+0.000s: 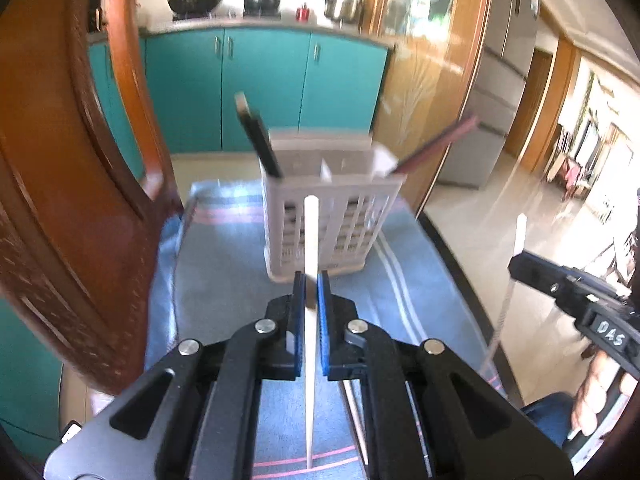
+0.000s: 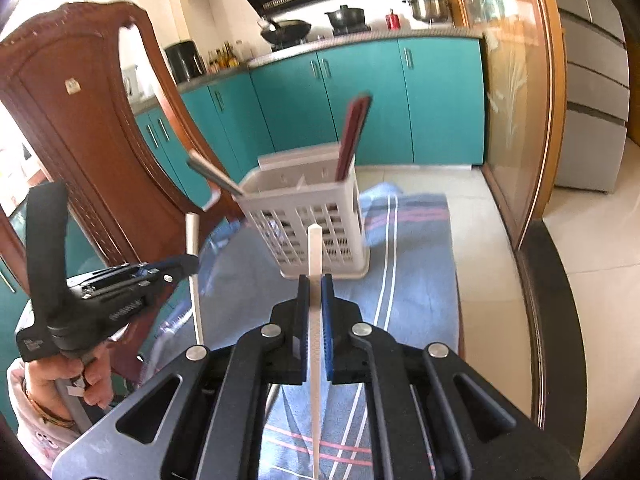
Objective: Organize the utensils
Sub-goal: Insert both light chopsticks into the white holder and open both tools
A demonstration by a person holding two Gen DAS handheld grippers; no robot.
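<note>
Caddy [image 1: 332, 216] holds dark utensil [image 1: 256, 136] left, red chopsticks [image 1: 436, 146] right.

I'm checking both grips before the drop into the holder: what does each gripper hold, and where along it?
Left gripper: a white chopstick, pinched near mid-length. Right gripper: another white chopstick, also pinched around mid-length.

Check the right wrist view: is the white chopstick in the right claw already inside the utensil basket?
No, the white chopstick is clamped in the right claw, its tip short of the basket.
</note>
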